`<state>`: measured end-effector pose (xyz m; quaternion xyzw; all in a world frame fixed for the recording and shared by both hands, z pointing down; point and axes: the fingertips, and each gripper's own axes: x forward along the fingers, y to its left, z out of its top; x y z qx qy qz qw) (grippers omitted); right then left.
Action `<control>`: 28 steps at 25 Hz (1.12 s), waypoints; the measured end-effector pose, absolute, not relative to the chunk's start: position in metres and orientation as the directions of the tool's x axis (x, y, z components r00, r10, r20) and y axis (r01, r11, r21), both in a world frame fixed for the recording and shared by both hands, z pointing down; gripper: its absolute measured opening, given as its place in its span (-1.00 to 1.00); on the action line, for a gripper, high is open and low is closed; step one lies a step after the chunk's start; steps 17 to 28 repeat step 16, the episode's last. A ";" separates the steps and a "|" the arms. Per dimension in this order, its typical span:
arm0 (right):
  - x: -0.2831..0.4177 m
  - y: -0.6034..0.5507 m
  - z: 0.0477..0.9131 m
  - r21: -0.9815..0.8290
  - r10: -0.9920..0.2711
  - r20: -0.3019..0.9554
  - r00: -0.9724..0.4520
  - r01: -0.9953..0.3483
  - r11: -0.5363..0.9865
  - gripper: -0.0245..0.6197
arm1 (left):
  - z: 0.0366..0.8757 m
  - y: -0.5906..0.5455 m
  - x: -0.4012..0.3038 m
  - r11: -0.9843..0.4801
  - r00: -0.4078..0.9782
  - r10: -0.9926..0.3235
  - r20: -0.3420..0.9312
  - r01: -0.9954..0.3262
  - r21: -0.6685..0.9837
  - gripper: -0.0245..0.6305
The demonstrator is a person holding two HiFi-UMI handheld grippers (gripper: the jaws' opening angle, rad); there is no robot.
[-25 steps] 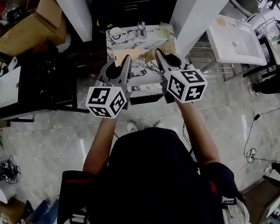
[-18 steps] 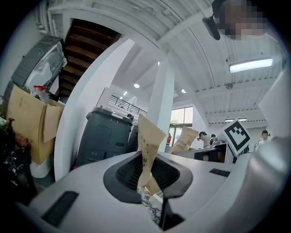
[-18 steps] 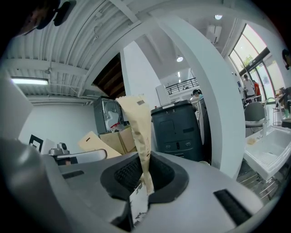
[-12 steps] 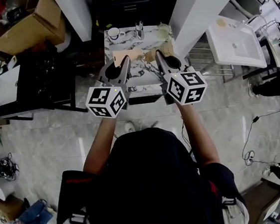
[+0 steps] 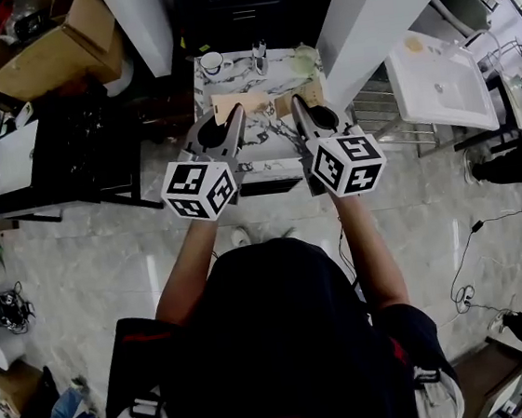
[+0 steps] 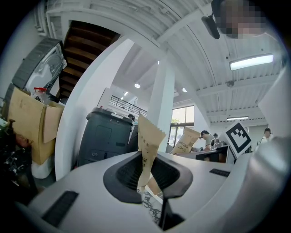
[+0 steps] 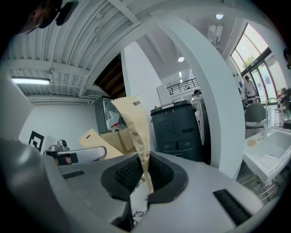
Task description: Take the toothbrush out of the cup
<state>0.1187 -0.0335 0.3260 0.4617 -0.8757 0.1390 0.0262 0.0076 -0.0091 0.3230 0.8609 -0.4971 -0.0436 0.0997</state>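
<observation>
Holding a paper toothbrush packet crosswise between my two grippers, above the marble table.

From my head its long axis runs left to right, from left gripper to right gripper, the cup well behind it near the table's back edge. Only the gripper views show the grip: each pair of jaws nearly together on thin paper standing up from them, the right pair having just been closing. The left gripper view alone shows print on the far end.
</observation>
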 end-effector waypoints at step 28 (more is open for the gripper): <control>0.122 -0.034 0.334 -0.229 -0.789 0.177 -0.589 -0.804 0.549 -0.77 | 0.328 -0.010 0.010 -0.466 0.484 -0.874 0.036 -0.859 0.213 -0.75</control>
